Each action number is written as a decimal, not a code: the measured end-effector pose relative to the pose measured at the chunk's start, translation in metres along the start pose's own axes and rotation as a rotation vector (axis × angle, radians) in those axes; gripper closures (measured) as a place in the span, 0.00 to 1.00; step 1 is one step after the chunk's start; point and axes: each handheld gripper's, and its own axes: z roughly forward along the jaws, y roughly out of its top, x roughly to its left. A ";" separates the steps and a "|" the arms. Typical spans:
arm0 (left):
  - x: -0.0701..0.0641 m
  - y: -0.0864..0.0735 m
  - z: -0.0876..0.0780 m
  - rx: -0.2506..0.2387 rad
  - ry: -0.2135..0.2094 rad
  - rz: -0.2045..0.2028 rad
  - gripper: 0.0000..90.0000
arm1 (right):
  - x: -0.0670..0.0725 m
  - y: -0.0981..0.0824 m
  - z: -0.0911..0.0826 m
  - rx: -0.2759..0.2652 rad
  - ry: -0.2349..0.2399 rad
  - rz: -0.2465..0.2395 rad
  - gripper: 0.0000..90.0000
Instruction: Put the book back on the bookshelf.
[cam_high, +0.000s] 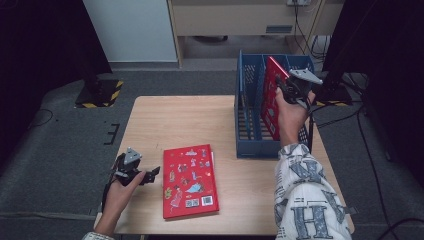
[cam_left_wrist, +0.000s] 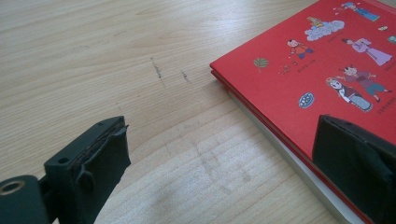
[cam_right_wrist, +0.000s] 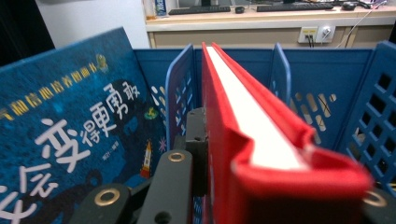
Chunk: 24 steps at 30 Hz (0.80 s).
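In blue rack (cam_high: 248, 145), right gripper (cam_high: 289, 86) hides red book (cam_high: 270, 100) corner.

hidden: red book (cam_right_wrist: 261, 140) covers right gripper's far jaw | cut off: blue book (cam_right_wrist: 70, 140) left edge

You work at a light wooden table (cam_high: 200, 120) standing on grey carpet (cam_high: 55, 150), with a black and yellow striped base plate (cam_high: 100, 93) on the floor off its far left corner. Behind it you have a white panel (cam_high: 132, 30) and a pale wooden desk (cam_high: 235, 17), with dark curtains (cam_high: 40, 45) on both sides. On that desk sits a keyboard (cam_right_wrist: 203, 9), and a wall socket (cam_right_wrist: 315, 33) lies below its top.
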 end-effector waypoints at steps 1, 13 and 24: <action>0.000 0.000 0.000 0.002 0.001 0.000 0.03 | 0.000 -0.002 0.002 0.002 0.000 0.001 0.89; 0.000 0.001 0.002 0.012 0.007 0.015 0.04 | 0.002 -0.023 0.027 0.028 -0.005 0.009 0.89; -0.002 0.002 0.002 0.012 0.007 0.029 0.04 | 0.006 -0.028 0.024 0.029 0.004 -0.013 0.88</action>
